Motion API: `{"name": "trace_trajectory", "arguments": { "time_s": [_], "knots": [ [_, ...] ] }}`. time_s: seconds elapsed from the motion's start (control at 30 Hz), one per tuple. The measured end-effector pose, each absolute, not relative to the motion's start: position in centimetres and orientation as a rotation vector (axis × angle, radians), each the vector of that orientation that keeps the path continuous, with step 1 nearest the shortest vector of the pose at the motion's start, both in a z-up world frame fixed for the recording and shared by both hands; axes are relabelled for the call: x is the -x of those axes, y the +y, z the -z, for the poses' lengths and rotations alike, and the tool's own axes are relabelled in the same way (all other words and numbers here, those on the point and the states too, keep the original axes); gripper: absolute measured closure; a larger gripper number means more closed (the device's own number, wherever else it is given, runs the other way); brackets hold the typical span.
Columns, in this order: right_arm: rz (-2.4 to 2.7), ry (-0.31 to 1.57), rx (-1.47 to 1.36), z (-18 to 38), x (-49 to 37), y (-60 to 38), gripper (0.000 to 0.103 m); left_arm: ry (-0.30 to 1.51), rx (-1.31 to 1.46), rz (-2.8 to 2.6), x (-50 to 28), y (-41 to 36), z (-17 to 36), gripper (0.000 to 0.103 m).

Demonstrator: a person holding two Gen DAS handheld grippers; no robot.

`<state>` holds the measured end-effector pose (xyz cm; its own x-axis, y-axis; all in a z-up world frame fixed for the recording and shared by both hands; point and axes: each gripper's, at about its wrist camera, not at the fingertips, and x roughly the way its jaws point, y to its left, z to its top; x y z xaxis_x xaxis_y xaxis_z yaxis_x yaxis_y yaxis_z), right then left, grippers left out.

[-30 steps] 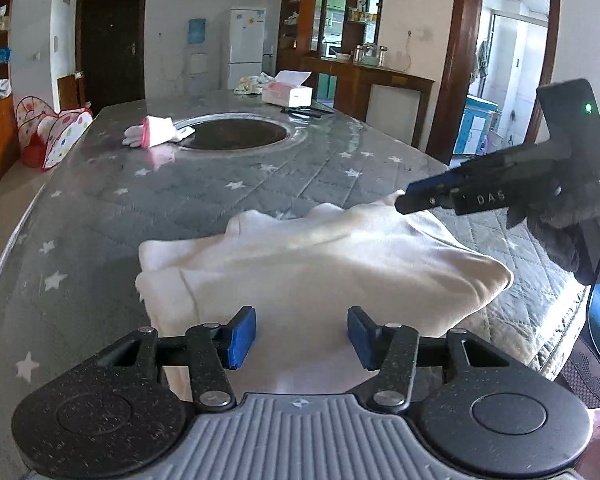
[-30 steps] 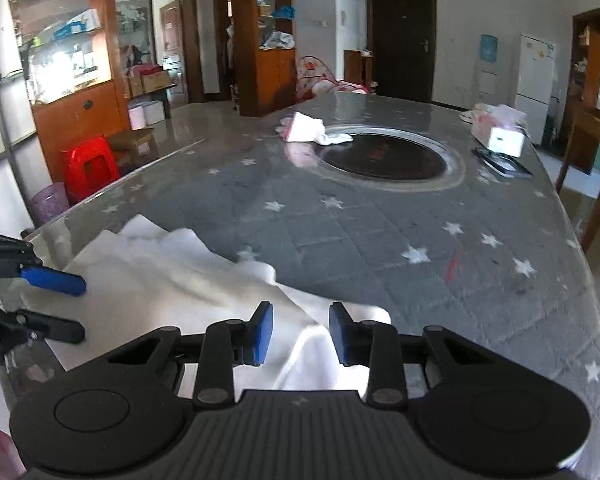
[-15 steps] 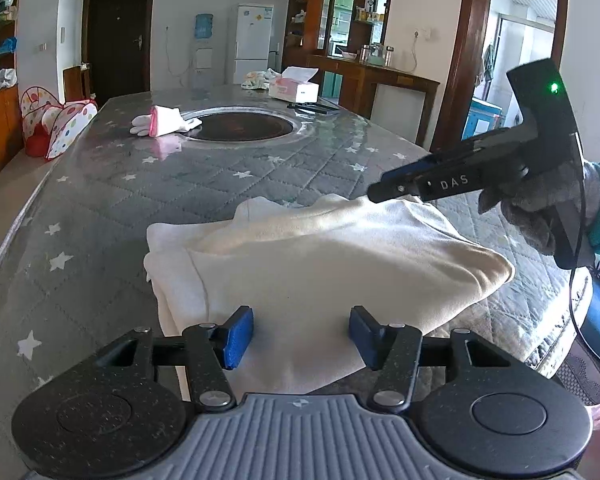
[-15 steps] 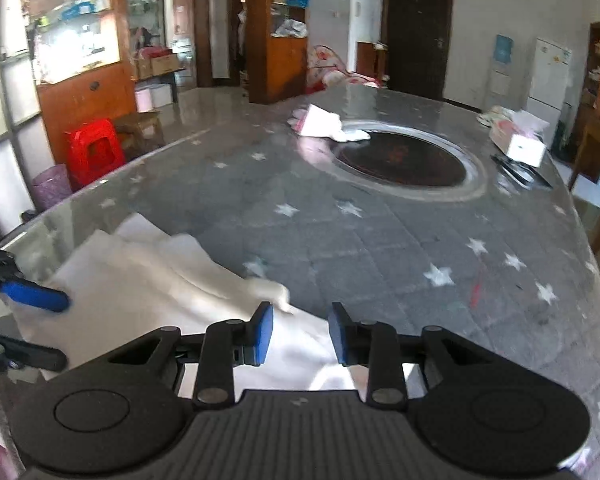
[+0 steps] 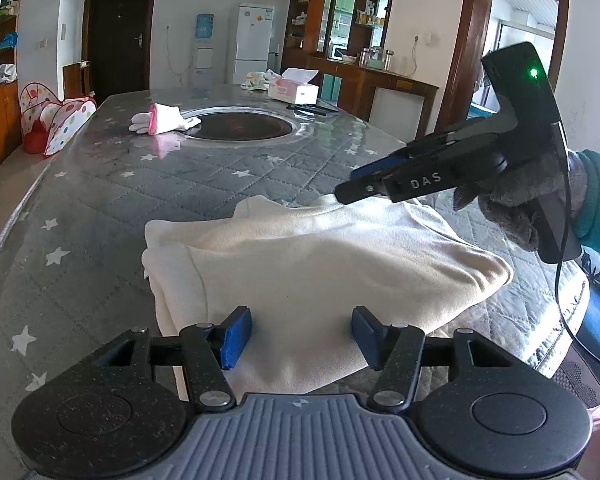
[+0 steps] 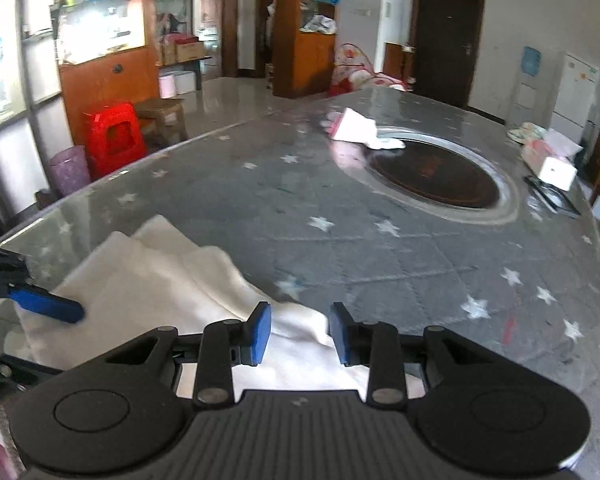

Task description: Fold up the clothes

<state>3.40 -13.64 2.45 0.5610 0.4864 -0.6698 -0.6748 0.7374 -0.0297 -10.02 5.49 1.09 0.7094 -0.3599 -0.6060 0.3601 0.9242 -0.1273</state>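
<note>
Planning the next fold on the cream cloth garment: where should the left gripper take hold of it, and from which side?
Judging from its pose, grip the near hem of the cream folded garment, which hangs over the edge of the grey star-quilted table. Come in from the table edge, straight ahead of the left gripper, whose jaws stand open around that hem. The stacked left fold looks thicker and harder to pinch.

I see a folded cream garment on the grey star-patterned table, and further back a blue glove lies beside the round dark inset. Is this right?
Not quite. The glove is white with a pink cuff, not blue, as the left wrist view shows. The rest holds: the folded cream garment lies on the grey star-patterned table, and the glove lies beside the round dark inset.
</note>
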Motion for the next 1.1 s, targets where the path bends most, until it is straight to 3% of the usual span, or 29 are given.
{"name": "trace_trajectory", "arguments": {
  "time_s": [0.8,1.1],
  "knots": [
    [-0.791,0.696,0.364,-1.7,-3.6,-8.4,0.069,0.651,-0.006,0.413,10.3,5.4,-0.6,0.040],
    [-0.796,0.678,0.336,-2.5,-3.9,-8.3,0.064,0.647,-0.003,0.415,10.4,5.5,-0.6,0.039]
  ]
}}
